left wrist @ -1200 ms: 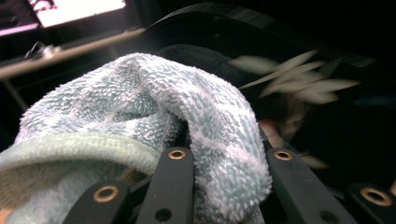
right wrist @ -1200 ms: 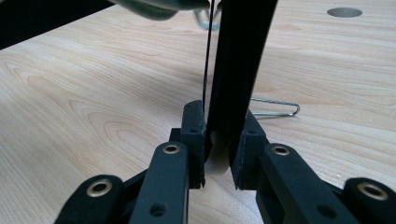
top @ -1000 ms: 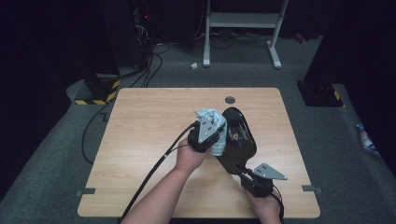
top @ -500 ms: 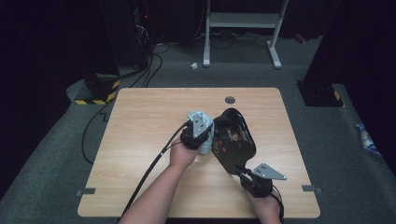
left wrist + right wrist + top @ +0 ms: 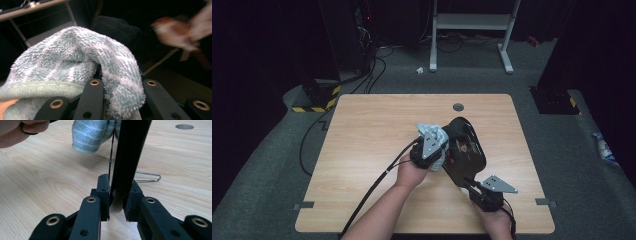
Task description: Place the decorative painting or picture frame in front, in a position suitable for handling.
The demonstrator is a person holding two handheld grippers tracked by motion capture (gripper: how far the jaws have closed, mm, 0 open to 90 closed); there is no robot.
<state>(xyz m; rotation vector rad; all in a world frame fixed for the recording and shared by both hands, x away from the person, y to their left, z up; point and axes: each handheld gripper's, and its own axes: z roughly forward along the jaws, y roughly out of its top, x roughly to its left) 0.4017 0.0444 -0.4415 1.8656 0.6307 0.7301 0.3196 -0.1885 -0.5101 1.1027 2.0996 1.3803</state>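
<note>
On the wooden bench (image 5: 362, 150), the right gripper (image 5: 116, 205) clamps the black pan (image 5: 464, 150) steady while the left gripper (image 5: 429, 150), beside the pan, grasps a towel (image 5: 75, 55) for wiping.

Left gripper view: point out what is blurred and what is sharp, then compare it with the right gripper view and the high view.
Left gripper view: the pale blue towel is crisp, while the reddish shape at upper right is smeared and the background dark. Right gripper view: evenly lit, with the wooden table grain and the black handle sharp. High view: the tabletop is lit and the floor around it dim.
</note>
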